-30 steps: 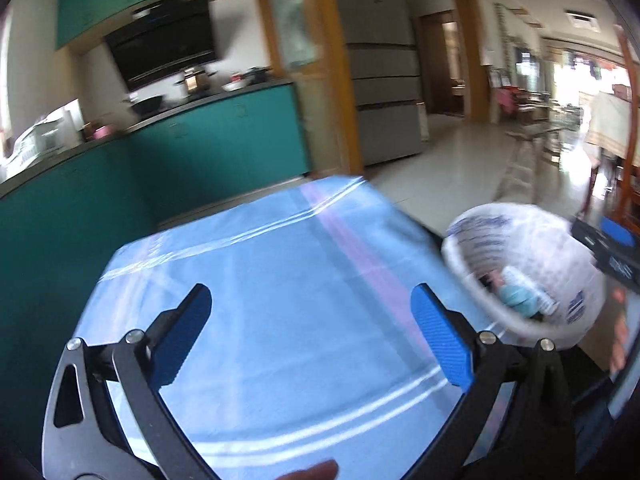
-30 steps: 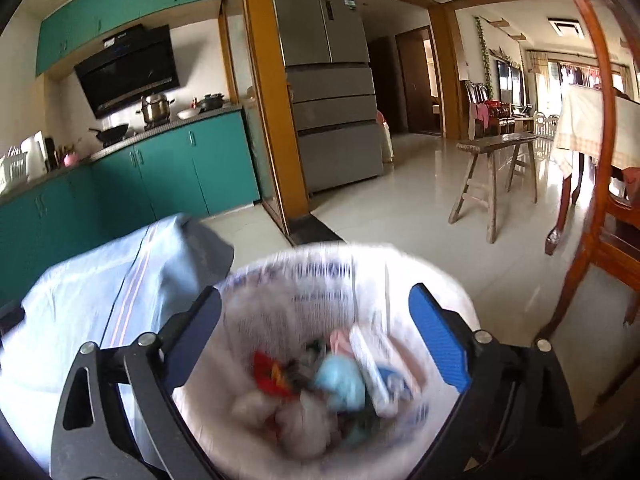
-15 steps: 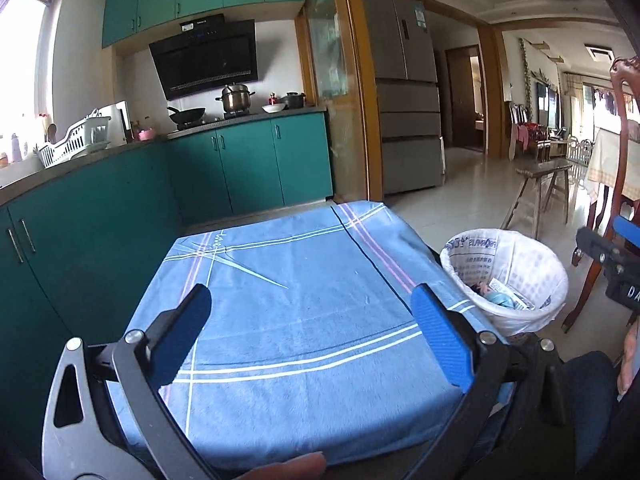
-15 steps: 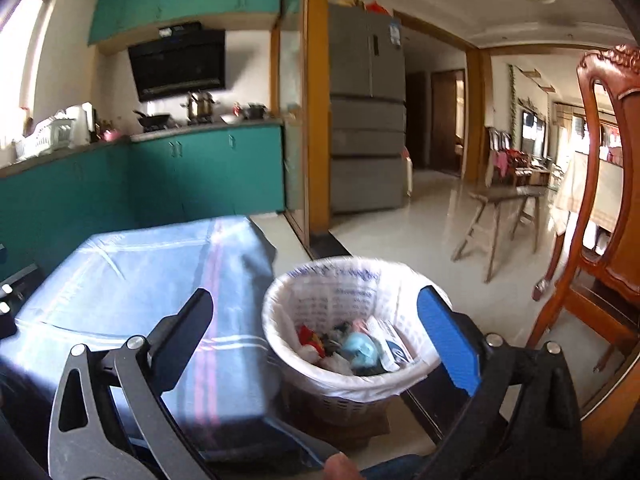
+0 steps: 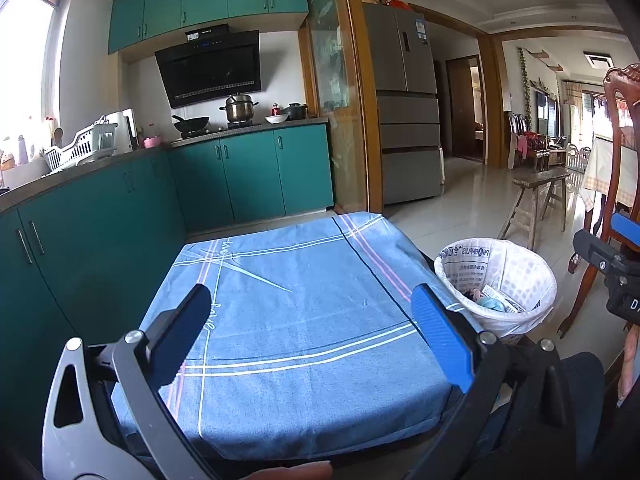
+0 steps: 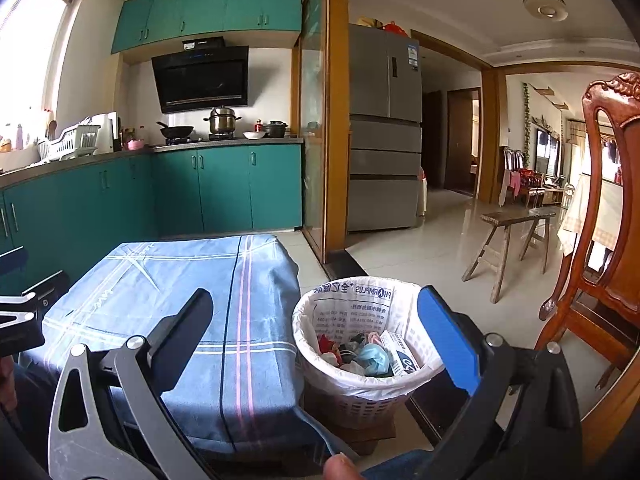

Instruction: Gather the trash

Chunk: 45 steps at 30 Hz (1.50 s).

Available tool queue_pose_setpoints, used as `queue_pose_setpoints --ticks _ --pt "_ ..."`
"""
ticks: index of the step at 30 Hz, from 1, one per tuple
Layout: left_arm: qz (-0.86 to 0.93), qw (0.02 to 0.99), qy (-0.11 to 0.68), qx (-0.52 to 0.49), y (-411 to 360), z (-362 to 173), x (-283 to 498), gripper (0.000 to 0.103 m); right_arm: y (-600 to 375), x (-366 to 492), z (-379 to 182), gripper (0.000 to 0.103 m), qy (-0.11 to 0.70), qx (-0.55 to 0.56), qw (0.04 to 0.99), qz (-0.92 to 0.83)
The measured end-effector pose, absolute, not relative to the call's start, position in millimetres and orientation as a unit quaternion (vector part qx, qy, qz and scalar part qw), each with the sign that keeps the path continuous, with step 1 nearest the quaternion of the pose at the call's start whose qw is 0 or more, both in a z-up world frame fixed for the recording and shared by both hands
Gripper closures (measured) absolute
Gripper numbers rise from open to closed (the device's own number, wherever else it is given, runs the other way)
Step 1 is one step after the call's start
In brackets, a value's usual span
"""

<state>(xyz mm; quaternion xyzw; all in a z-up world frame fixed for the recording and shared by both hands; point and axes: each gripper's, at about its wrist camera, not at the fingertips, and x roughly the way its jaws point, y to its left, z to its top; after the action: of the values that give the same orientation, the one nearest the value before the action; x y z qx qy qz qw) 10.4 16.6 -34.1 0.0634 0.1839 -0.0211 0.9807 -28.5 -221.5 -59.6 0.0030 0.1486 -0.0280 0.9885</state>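
Note:
A white basket (image 6: 362, 396) lined with a printed plastic bag stands on the floor right of a low table under a blue cloth (image 6: 180, 304). It holds several pieces of trash (image 6: 370, 354): wrappers, a blue wad, a small box. My right gripper (image 6: 314, 330) is open and empty, held back above the table's near right corner and the basket. My left gripper (image 5: 310, 334) is open and empty above the near part of the blue cloth (image 5: 304, 300); the basket (image 5: 516, 276) is to its right. No trash shows on the cloth.
Teal kitchen cabinets (image 5: 100, 216) run along the left and back. A grey fridge (image 6: 384, 132) stands behind a wooden door frame. A wooden chair (image 6: 600, 240) is close on the right, a wooden bench (image 6: 516, 236) further back on the tiled floor.
Both grippers have pulled back and up from the table and the basket, so both look smaller and farther. Both stay open and empty.

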Motion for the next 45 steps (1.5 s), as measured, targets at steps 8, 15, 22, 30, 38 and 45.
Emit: queue_pose_setpoints --ticks 8,15,22,30,38,45 --pt "-0.022 0.981 0.185 0.052 21 -28 4 0.003 -216 -28 -59 0.003 0.148 -0.001 0.988 -0.039" --pt "-0.026 0.982 0.181 0.053 21 -25 -2 0.003 -213 -26 -60 0.003 0.158 0.001 0.987 -0.035" --pt "-0.038 0.980 0.187 0.054 19 -27 -1 0.003 -208 -26 -62 0.003 0.161 -0.001 0.987 -0.022" --pt "-0.037 0.980 0.190 0.054 19 -29 2 0.003 -199 -24 -65 0.003 0.171 -0.016 0.985 -0.017" --pt "-0.034 0.979 0.193 0.052 20 -30 4 0.003 -196 -23 -63 0.003 0.169 -0.018 0.985 -0.014" --pt "-0.032 0.979 0.197 0.050 20 -32 4 0.003 -193 -22 -62 0.003 0.169 -0.021 0.985 -0.007"
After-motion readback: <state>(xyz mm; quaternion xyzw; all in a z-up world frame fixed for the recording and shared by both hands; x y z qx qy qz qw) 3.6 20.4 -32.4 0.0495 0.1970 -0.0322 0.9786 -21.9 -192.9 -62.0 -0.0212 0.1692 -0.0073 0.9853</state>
